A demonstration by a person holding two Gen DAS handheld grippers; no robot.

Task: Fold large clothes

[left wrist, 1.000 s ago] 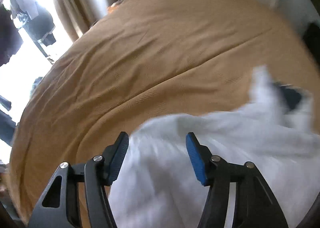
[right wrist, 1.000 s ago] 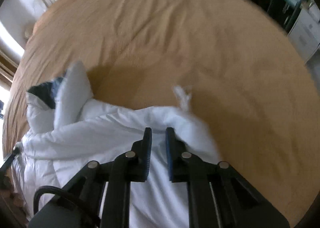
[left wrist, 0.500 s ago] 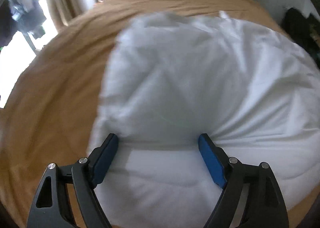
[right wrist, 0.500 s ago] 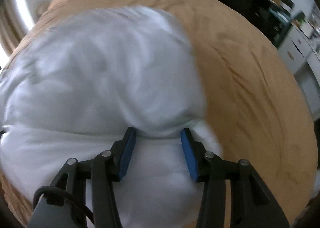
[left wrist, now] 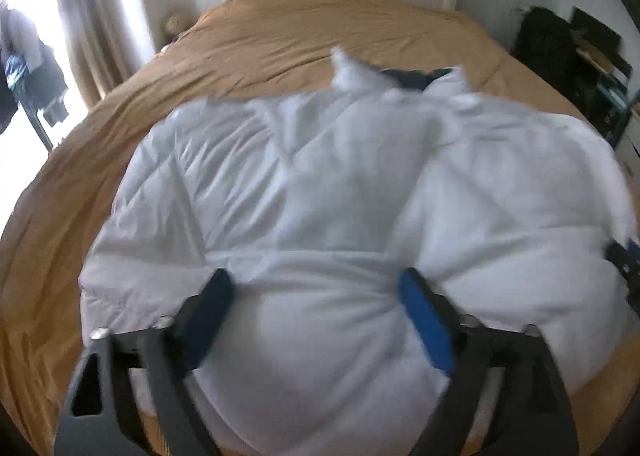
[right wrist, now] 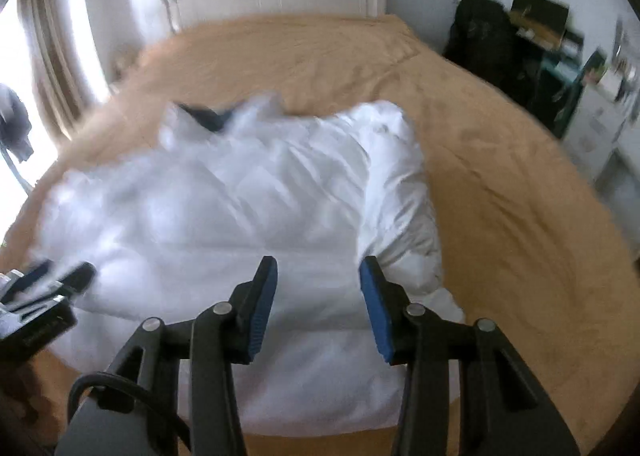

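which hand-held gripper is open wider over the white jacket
The left hand-held gripper: its jaws, which have just been opening, spread wide apart across the white jacket. The right hand-held gripper stands at a narrower gap. Neither pinches the fabric.

My left gripper point(left wrist: 316, 312) has black angular finger arms with triangular cutouts, silver screws at the pivots, and blue ribbed pads point(left wrist: 426, 322). My right gripper point(right wrist: 316, 306) matches: black arms, silver screws, blue ribbed pads point(right wrist: 376, 312), plus a black cable point(right wrist: 120, 400) looping near its left arm.
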